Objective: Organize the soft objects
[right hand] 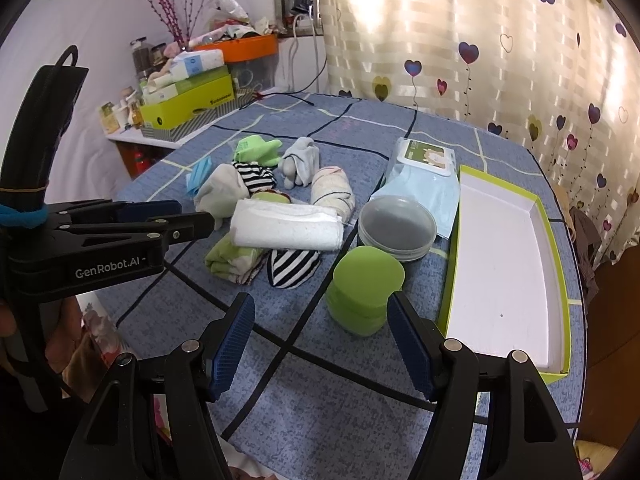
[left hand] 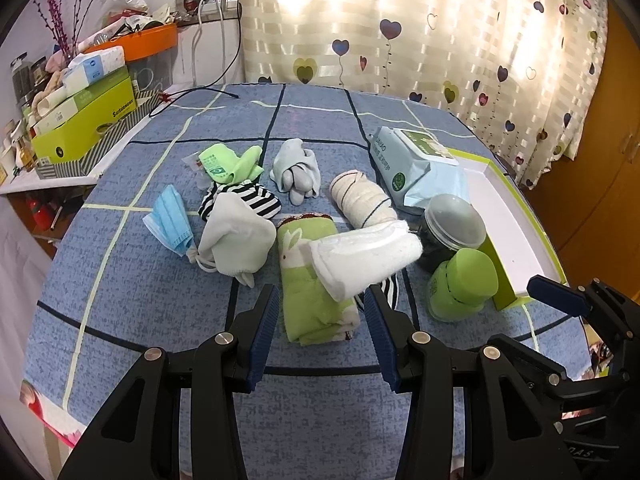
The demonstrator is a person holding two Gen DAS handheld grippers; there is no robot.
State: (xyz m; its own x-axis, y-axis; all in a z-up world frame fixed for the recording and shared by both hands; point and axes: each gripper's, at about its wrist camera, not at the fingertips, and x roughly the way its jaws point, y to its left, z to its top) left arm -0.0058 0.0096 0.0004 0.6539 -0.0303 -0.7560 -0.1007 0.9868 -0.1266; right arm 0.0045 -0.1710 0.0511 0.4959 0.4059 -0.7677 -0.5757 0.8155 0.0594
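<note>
Both the left tongs [left hand: 322,320] and the right tongs [right hand: 320,332] stand open and grip nothing, poised above the near edge of the worktop [left hand: 160,300]. The soft items lie heaped at its middle: a white towel [left hand: 364,254] across a green towel [left hand: 312,300], with socks [left hand: 298,170] and a blue mask [left hand: 170,218] towards the left. An open tray [right hand: 504,264] sits along the right edge, just beside a green jar [right hand: 362,292].
</note>
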